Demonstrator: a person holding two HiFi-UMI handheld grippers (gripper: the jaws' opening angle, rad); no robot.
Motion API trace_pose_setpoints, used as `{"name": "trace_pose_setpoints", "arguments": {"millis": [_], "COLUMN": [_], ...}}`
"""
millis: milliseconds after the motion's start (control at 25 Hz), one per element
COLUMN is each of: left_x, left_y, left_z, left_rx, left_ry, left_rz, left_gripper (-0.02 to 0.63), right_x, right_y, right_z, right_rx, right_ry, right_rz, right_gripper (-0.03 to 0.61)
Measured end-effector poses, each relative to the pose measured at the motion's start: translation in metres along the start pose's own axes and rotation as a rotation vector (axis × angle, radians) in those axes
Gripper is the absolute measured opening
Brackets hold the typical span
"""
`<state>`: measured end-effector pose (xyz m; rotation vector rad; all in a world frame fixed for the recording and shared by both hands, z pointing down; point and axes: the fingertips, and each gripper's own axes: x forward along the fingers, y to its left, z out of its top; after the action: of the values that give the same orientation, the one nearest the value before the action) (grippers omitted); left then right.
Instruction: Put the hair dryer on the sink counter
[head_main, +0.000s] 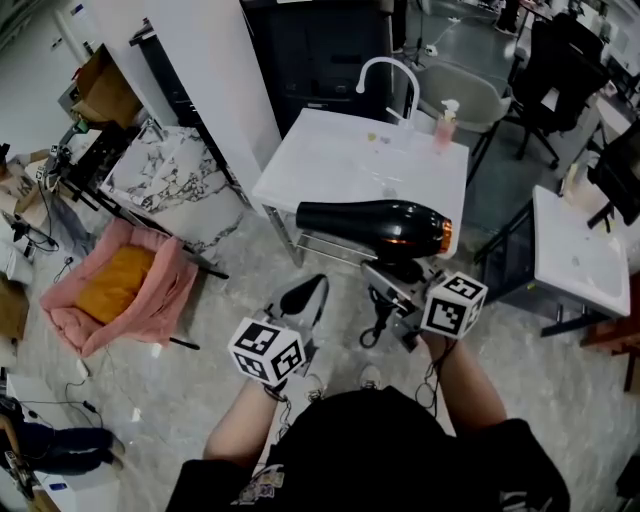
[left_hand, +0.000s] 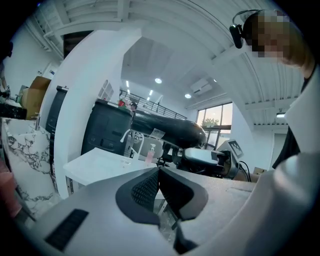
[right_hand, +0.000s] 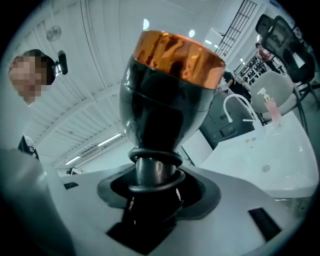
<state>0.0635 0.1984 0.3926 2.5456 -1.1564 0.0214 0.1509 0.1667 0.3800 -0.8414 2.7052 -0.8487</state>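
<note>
Gleaming black, the hair dryer (head_main: 370, 226) carries an orange end ring.

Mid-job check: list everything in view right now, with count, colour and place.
hair dryer: 1, black with copper end, in the air by the counter's near edge
sink counter: 1, white, ahead at centre
faucet: 1, white, counter's far edge
soap bottle: 1, pink, counter's far right corner
marble slab: 1, white with grey veins, left of the counter
cushion: 1, pink with orange middle, floor at left
cardboard box: 1, brown, far left
table: 1, white, right of the counter
left gripper: 1, grey, jaws together, empty
right gripper: 1, grey, clamped on the hair dryer's handle
</note>
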Motion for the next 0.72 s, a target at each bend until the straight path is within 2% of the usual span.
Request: {"name": "trace_pose_setpoints", "arguments": {"millis": [480,720], "left_x": [0.050,0.072], "left_y": [-0.029,-0.036], "left_z": [-0.008,-0.011], "left_rx": [-0.017,-0.026], "left_ry": [-0.008,-0.005], "left_rz": [0.032,0.025], "left_gripper": [0.002,0.002], "right_x": [-0.040,-0.054], "right_y": [-0.049,-0.074], "right_z": [0.018,0.028], "right_rx": [0.027,0.036], "right_ry": [0.015,0.009], "right_rz": [0.016,-0.009], "right_gripper": [0.222,0.222]}}
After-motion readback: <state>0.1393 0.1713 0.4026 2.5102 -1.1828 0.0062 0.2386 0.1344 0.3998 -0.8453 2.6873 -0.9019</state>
